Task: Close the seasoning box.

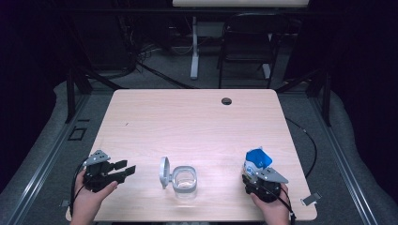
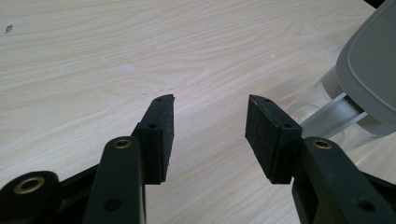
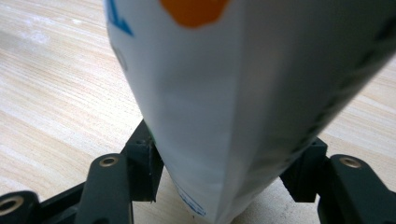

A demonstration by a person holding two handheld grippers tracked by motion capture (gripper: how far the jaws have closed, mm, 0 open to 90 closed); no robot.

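A clear plastic container [image 1: 185, 181] stands near the table's front edge, its grey hinged lid [image 1: 164, 171] swung open and upright on its left side. To its left my left gripper [image 1: 126, 168] is open and holds nothing, jaws pointing right toward the container. In the left gripper view the left gripper [image 2: 210, 122] hovers over bare wood, with the lid [image 2: 373, 70] and the clear container wall [image 2: 327, 116] at the right edge. My right gripper [image 1: 256, 176] is shut on a white and blue pouch [image 1: 257, 161], held upright right of the container. The pouch [image 3: 224, 84] sits pinched between the right gripper [image 3: 224, 179] jaws.
The light wooden table [image 1: 197, 122] has a dark cable hole [image 1: 226, 101] near its far edge. A folding chair [image 1: 248, 42] and a white stand leg [image 1: 194, 56] are behind the table. A black cable [image 1: 309, 140] runs off the table's right side.
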